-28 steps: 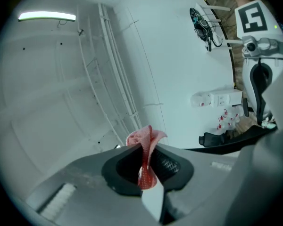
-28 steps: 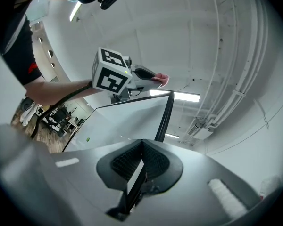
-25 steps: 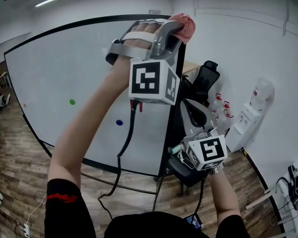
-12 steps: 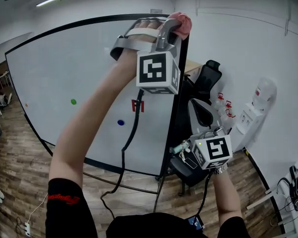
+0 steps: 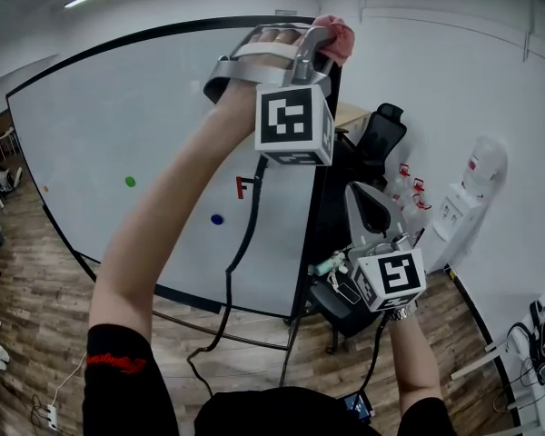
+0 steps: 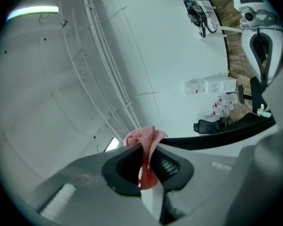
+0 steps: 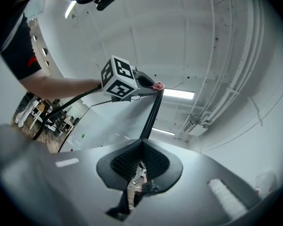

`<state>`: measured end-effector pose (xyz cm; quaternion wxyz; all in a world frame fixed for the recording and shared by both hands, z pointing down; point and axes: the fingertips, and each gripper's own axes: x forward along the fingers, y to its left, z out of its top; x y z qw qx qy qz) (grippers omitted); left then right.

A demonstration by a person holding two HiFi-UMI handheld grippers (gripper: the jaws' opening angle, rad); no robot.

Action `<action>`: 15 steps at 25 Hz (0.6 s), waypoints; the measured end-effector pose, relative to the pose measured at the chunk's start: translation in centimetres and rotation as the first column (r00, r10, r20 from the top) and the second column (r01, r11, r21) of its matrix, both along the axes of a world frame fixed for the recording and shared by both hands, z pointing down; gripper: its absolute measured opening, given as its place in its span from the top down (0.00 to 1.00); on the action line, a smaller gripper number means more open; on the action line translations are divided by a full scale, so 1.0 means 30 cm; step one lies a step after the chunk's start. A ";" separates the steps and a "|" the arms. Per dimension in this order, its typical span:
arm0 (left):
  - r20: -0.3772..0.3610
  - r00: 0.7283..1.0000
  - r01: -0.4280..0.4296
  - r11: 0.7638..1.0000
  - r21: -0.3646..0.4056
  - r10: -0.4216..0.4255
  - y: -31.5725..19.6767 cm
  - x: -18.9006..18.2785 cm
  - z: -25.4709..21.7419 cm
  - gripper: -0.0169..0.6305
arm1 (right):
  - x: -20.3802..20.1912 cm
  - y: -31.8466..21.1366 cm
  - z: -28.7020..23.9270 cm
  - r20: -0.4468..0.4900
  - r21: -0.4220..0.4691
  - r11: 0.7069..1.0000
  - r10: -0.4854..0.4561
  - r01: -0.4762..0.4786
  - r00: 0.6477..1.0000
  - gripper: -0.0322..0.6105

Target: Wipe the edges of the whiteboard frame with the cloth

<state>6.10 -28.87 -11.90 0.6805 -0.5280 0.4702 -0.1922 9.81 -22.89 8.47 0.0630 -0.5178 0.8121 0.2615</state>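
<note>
The left gripper [image 5: 320, 45] is holding the pink cloth [image 5: 335, 36] at the one-o'clock corner of the whiteboard frame [image 5: 163, 31], the right gripper [image 5: 331, 267] hanging at five o'clock.

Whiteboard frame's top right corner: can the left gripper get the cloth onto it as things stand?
Likely yes: the left gripper, shut on the pink cloth, sits at the whiteboard frame corner with nothing between.

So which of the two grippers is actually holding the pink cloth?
The left gripper, raised at the whiteboard's top right corner: its jaws pinch the pink cloth. The right gripper sits low, jaws together on nothing.
</note>
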 end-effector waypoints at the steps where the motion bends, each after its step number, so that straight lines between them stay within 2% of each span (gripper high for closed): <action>1: -0.003 1.000 0.000 1.000 -0.002 0.000 0.000 -0.001 0.001 0.91 | 0.003 -0.002 0.005 0.001 -0.004 1.000 -0.001 0.001 1.000 0.95; 15: 0.010 1.000 0.021 1.000 -0.018 -0.021 -0.009 0.003 0.046 0.91 | -0.001 0.011 0.024 0.011 -0.013 1.000 -0.026 0.026 1.000 0.95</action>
